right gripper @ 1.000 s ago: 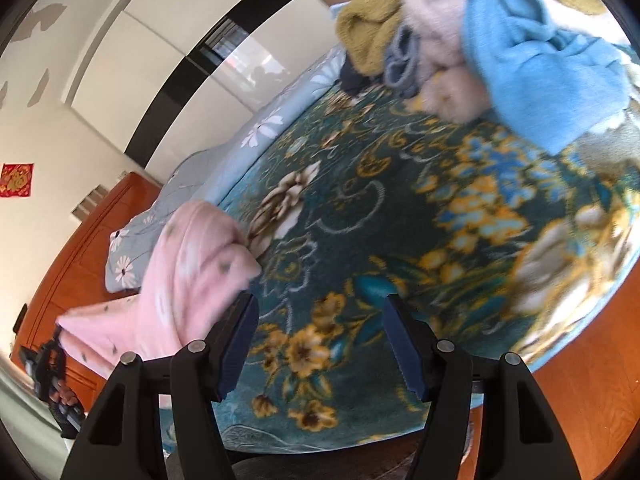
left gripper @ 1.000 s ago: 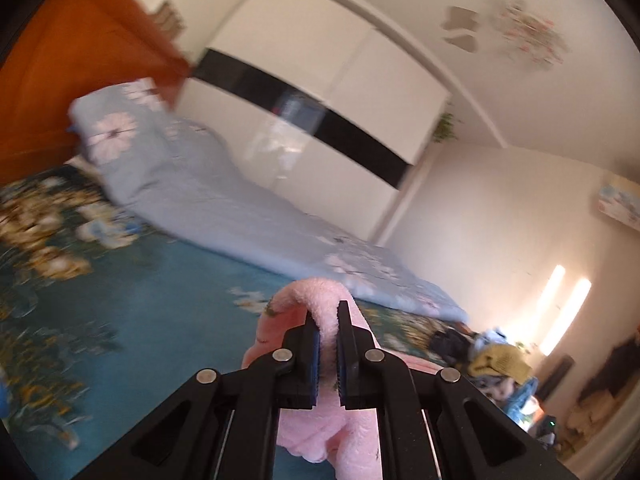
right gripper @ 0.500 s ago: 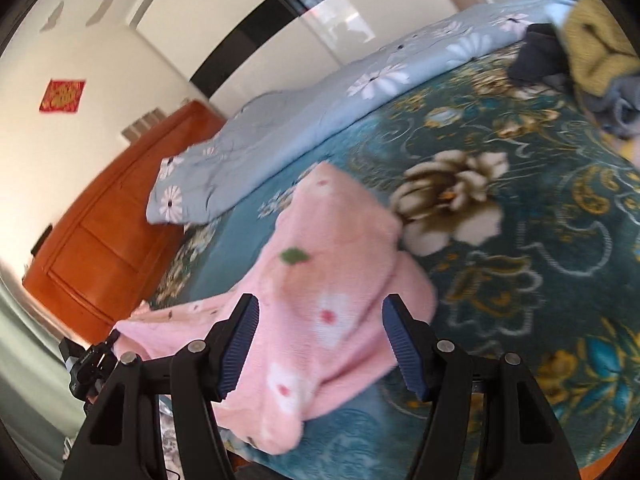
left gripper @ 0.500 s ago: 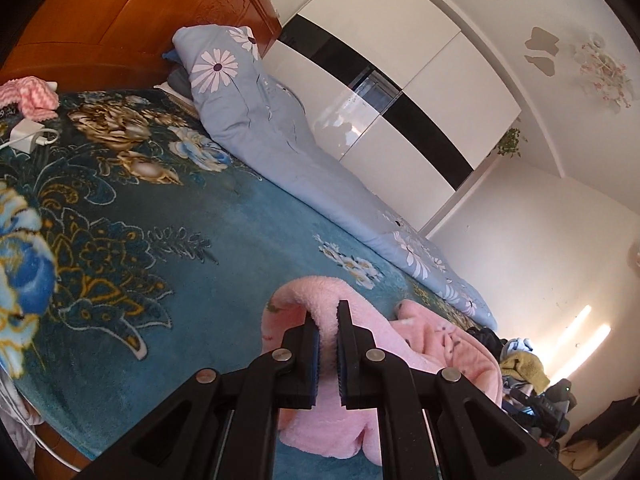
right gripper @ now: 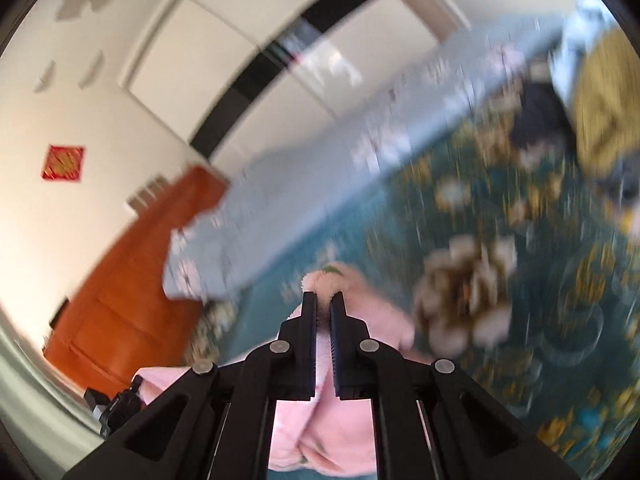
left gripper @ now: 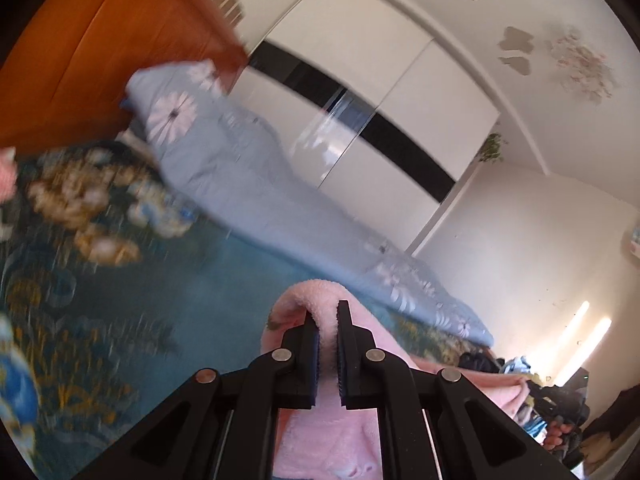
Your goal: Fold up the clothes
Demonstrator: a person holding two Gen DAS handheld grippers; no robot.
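A fluffy pink garment [left gripper: 332,440] hangs from my left gripper [left gripper: 328,312], which is shut on a fold of it above the teal floral bedspread [left gripper: 120,320]. The cloth stretches away to the right in this view. In the right wrist view the same pink garment [right gripper: 352,296] is pinched between the pads of my right gripper [right gripper: 323,300], which is shut on another edge, and more of it hangs below. Both views are blurred by motion.
A light blue flowered quilt [left gripper: 248,188] lies along the far side of the bed below a white wardrobe [left gripper: 380,92]. An orange wooden headboard [left gripper: 100,60] stands on the left. A heap of clothes [right gripper: 600,108] sits at the bed's far right end.
My right gripper, open a moment ago beside the pink garment, has shut on its edge and risen. My left gripper has kept its grip and swung sideways.
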